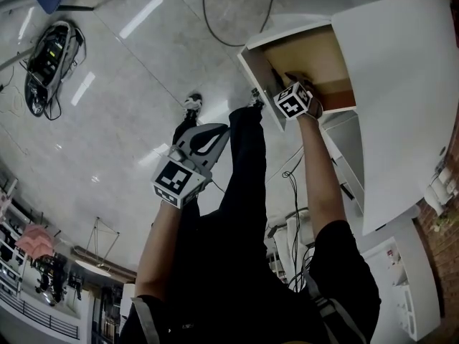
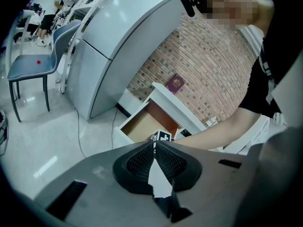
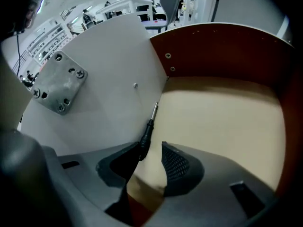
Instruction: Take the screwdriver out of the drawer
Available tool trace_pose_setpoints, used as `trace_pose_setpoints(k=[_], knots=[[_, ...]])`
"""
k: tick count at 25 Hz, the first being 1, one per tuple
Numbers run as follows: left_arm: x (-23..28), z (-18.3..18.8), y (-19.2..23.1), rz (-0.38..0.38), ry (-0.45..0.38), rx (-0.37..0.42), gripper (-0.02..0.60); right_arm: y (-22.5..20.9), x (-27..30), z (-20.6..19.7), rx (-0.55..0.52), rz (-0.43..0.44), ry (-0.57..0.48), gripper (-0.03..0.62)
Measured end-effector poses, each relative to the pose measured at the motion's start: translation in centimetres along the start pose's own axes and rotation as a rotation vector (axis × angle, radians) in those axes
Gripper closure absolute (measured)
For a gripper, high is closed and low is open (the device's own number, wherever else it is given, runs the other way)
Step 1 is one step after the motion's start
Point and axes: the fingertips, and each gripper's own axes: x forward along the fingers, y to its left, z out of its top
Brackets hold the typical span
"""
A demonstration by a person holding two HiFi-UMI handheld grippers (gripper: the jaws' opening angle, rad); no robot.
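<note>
The drawer point(image 1: 254, 67) of a white cabinet stands pulled open, its wooden floor point(image 3: 222, 122) bare. A slim black-handled screwdriver point(image 3: 147, 134) lies along the foot of the drawer's white left wall, tip pointing away. My right gripper point(image 1: 295, 81) reaches down into the drawer. In the right gripper view its jaws point(image 3: 150, 150) stand open, with the handle's near end between them beside the left pad point(image 3: 124, 157); the right pad is well off it. My left gripper point(image 1: 222, 129) hangs in front of the drawer over the floor. Its jaws point(image 2: 155, 144) are shut on nothing.
The white cabinet top point(image 1: 401, 84) overhangs the drawer on the right. A metal plate point(image 3: 59, 82) is screwed to the drawer's white side. Cables point(image 1: 215, 20) and a device point(image 1: 46, 56) lie on the tiled floor. A blue chair point(image 2: 33, 65) and brick wall point(image 2: 208, 70) stand behind.
</note>
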Motion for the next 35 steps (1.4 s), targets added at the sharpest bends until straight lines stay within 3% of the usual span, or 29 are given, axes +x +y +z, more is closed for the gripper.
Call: trace_pose_setpoints(k=[5, 8, 13, 18, 21, 27, 31, 35], knots=[[0.2, 0.0, 0.3, 0.002, -0.004, -0.005, 0.558, -0.8, -0.5, 0.3, -0.085, -0.123, 0.007, 0.330], [0.1, -0.1, 0.2, 0.001, -0.003, -0.007, 0.558, -1.3, -0.9, 0.5, -0.066, -0.183, -0.012, 0.309], [-0.3, -0.2, 0.6, 0.008, 0.000, -0.011, 0.558, -0.2, -0.3, 0.2, -0.007, -0.057, 0.003, 0.393], [0.0, -0.4, 0.5, 0.011, 0.003, -0.016, 0.558, -0.2, -0.1, 0.0, -0.144, 0.008, 0.074, 0.368], [0.1, -0.6, 0.5, 0.010, 0.003, -0.021, 0.558, -0.2, -0.1, 0.1, -0.151, 0.044, 0.088, 0.378], [0.9, -0.7, 0.1, 0.006, 0.002, -0.026, 0.558, -0.3, -0.1, 0.1, -0.078, 0.078, 0.058, 0.401], [0.9, -0.5, 0.2, 0.003, 0.003, -0.025, 0.558, 0.6, 0.2, 0.3, -0.014, 0.079, 0.043, 0.458], [0.7, -0.5, 0.3, 0.011, 0.007, -0.026, 0.558, 0.6, 0.2, -0.1, 0.123, 0.171, 0.025, 0.462]])
